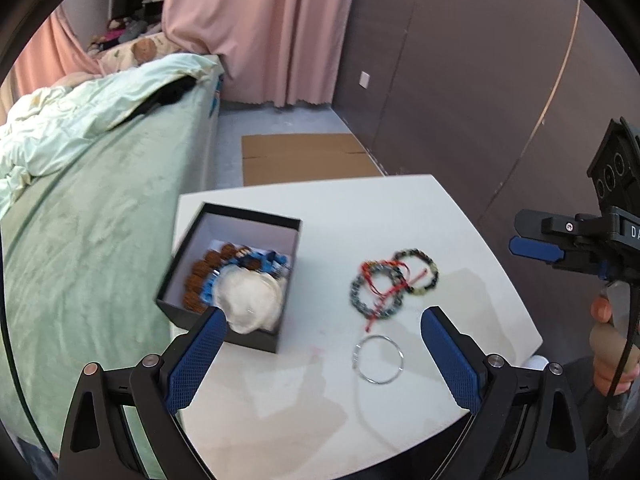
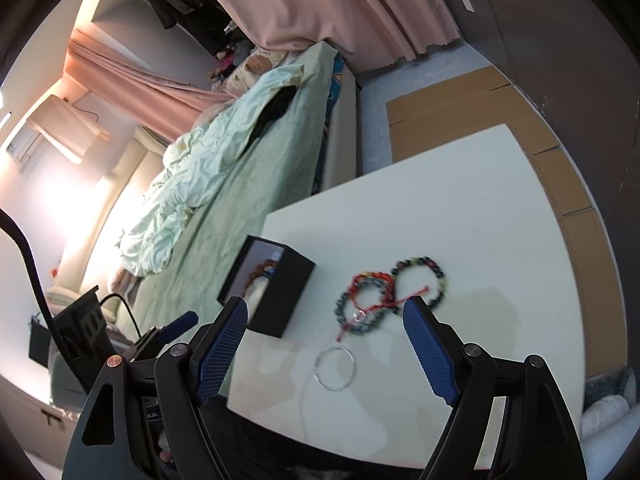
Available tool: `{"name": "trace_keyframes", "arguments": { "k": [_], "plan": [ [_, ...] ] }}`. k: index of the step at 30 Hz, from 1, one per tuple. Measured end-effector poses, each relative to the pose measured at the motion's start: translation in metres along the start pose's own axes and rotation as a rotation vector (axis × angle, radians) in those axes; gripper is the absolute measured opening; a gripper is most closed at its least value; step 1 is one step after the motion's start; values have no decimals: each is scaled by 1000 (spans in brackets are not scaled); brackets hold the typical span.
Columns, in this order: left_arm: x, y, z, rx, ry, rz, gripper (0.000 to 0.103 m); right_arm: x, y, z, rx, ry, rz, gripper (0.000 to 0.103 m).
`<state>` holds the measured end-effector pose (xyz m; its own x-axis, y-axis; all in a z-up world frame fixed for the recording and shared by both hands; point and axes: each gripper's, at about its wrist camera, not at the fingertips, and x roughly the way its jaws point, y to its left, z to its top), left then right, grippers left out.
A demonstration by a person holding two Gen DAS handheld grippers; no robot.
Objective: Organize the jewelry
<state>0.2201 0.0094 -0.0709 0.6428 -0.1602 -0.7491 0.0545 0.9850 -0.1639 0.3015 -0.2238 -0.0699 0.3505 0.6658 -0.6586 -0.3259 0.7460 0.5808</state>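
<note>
A black open box (image 1: 256, 338) (image 2: 286, 292) stands on the left of the white table (image 1: 360, 216) (image 2: 460, 200). It holds brown beads (image 1: 204, 270), a blue piece (image 1: 260, 260) and a white lump (image 1: 250, 300). To its right lie beaded bracelets with a red cord (image 1: 382, 284) (image 2: 380, 294) and a dark bead bracelet (image 1: 420, 270) (image 2: 428, 276). A thin silver bangle (image 1: 378, 358) (image 2: 336, 368) lies nearer me. My left gripper (image 1: 322, 322) is open and empty above the table, between box and bangle. My right gripper (image 2: 326, 314) is open and empty, above the bracelets.
A bed with a green sheet (image 1: 92, 240) (image 2: 240, 184) runs along the table's left side. Flat cardboard (image 1: 304, 158) (image 2: 460, 108) lies on the floor beyond the table. A dark wall (image 1: 480, 100) stands at the right. Pink curtains (image 1: 260, 28) hang behind.
</note>
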Motion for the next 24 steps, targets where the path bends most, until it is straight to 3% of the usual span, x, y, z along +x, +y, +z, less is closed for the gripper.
{"name": "trace_keyframes", "arguments": {
  "k": [16,24],
  "plan": [
    [44,-38,-34,77,125,-39,98,-3,-37,-21,-55,106,-108,81],
    [72,-48,-45,104,177,-25,98,-9,-48,-21,-29,95,-136,81]
  ]
}}
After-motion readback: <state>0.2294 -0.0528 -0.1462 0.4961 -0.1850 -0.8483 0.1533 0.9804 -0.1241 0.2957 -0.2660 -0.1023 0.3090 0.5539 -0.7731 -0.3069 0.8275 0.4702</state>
